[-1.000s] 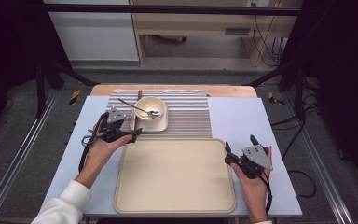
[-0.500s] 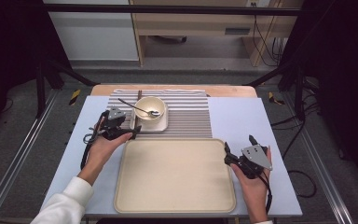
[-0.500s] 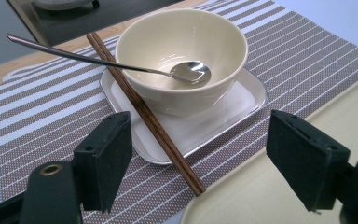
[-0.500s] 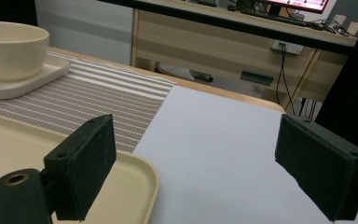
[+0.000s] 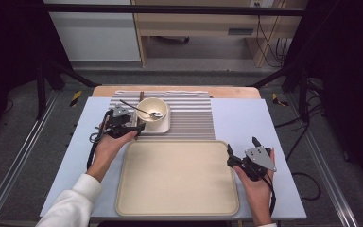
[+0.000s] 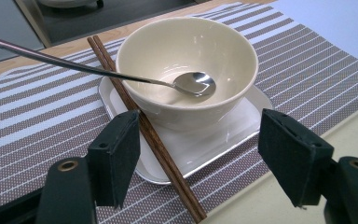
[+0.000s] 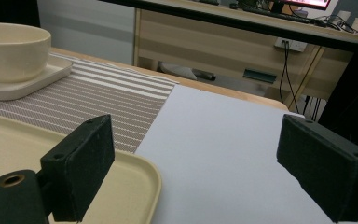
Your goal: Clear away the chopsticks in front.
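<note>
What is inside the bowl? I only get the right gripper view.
Observer: A spoon, with its handle sticking out over the rim of the bowl.
Operator: Is anything beside the bowl?
Observer: Chopsticks, lying across the edge of the plate, close against the bowl.
Operator: Where is the other gripper?
Observer: The left gripper is at the plate's near corner. Its jaws have just been closing, with the chopsticks and that corner between them, but they pinch nothing yet.
</note>
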Motion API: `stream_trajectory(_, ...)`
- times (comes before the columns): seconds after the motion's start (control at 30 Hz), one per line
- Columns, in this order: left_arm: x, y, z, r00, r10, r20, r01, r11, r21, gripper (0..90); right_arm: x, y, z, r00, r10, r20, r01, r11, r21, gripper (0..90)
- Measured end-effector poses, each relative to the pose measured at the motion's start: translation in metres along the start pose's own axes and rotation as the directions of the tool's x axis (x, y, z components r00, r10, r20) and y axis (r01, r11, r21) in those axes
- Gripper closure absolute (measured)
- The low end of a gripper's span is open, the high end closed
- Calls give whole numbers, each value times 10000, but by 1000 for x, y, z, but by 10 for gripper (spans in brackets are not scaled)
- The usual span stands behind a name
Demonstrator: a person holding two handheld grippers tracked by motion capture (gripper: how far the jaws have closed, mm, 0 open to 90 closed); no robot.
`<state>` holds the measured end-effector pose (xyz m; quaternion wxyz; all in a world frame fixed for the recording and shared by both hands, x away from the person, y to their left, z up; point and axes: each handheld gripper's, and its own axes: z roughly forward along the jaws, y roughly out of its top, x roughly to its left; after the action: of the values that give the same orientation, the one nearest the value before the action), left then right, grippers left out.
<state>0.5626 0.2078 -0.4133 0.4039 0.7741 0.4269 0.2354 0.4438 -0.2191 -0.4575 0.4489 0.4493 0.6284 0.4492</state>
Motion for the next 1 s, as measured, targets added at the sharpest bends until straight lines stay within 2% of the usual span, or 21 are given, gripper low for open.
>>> stream_trajectory(0.07,0,0,1,10000,26,-39,-26,10000,69,296,0,0,0,10000,-15,12,15,10000,21,112)
stream_trajectory(0.23,3,-2,-2,9996,-234,-158,235,9997,12,324,-1,0,0,10000,6,-16,-6,10000,55,112)
stream_trajectory(0.43,6,-5,-1,9966,-750,-335,746,9971,-150,381,0,0,0,10000,-6,-23,6,10000,61,112)
stream_trajectory(0.63,9,-6,1,9916,-1270,-262,1263,9916,-266,418,0,-1,0,10000,-10,-33,10,10000,86,113)
stream_trajectory(0.83,11,-7,3,9874,-1561,-267,1556,9876,-213,484,0,-1,0,10000,-28,-56,29,10000,83,113)
stream_trajectory(0.9,11,-7,4,9885,-1490,-253,1486,9887,-173,530,0,0,0,10000,16,-50,-15,10000,74,112)
stream_trajectory(0.97,11,-7,6,9877,-1491,-475,1493,9888,4,544,0,-1,1,10000,-6,-59,7,10000,83,112)
stream_trajectory(1.0,12,-8,7,9849,-1607,-639,1617,9868,95,569,0,-1,1,10000,1,-66,0,9999,106,112)
